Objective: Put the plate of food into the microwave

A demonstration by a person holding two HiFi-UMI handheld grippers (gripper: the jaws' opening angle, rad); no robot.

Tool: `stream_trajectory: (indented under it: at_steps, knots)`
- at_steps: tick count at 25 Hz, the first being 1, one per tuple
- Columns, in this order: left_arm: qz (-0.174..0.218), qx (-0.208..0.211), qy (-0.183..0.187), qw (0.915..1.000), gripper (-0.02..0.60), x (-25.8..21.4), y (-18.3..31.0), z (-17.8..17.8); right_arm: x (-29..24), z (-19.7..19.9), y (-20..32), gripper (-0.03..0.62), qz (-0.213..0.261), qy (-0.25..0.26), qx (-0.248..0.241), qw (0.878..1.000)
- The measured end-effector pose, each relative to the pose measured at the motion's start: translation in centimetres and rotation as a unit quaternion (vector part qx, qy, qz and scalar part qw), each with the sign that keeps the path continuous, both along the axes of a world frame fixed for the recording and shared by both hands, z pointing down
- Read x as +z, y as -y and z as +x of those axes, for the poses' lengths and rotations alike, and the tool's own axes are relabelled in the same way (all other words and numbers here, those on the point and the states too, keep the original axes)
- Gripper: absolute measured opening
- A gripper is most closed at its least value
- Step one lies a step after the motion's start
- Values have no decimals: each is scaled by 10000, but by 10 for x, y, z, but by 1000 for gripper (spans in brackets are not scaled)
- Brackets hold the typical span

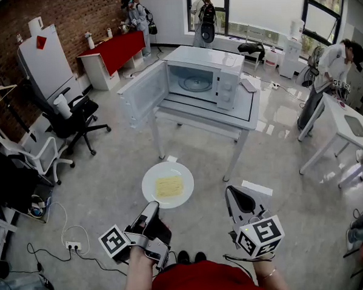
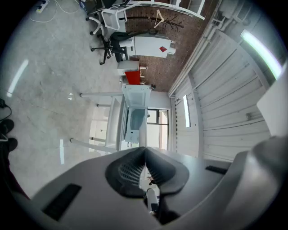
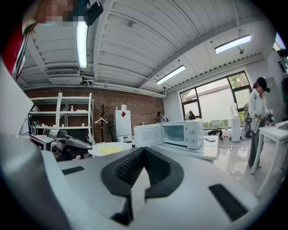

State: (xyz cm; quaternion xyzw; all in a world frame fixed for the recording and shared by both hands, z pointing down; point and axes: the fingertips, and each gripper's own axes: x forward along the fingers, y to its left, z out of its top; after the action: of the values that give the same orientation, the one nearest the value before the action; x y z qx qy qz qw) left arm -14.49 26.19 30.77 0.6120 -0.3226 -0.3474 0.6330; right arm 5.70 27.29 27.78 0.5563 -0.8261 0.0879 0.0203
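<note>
White plate [image 1: 151, 186] of yellow food [image 1: 169, 186], held in the air short of the desk [image 1: 247, 110], rim clamped by left gripper [image 1: 152, 206]. Right gripper [image 1: 231, 193] closed, empty. Microwave [image 1: 209, 75] on desk, door [image 1: 143, 95] open past left edge. Outstanding: carry and insert plate

1. White plate [image 1: 150, 182], pale yellow food [image 1: 169, 186].
2. White microwave [image 1: 205, 76]; white table [image 1: 250, 101] edged with a thin dark line.
3. Grey left gripper [image 1: 151, 206] and right gripper [image 1: 231, 192], black ribbed pads [image 3: 128, 166].
4. White cubes [image 1: 262, 234] with black square markers.
5. Red-brown brick wall [image 1: 72, 20]; red cabinet top [image 1: 119, 47]; mottled grey floor [image 1: 104, 176].
6. Black chair [image 1: 77, 116]; red shirt [image 1: 201, 280]; white fridge [image 1: 47, 63] with a red patch.
</note>
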Motion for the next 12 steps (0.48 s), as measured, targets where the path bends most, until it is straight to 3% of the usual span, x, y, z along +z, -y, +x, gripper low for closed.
stream_trajectory:
  at_steps: [12]
  knots:
    - [-8,18,28,10000,17,0,2,13,6,10,3,11,-62,33,-26,10000]
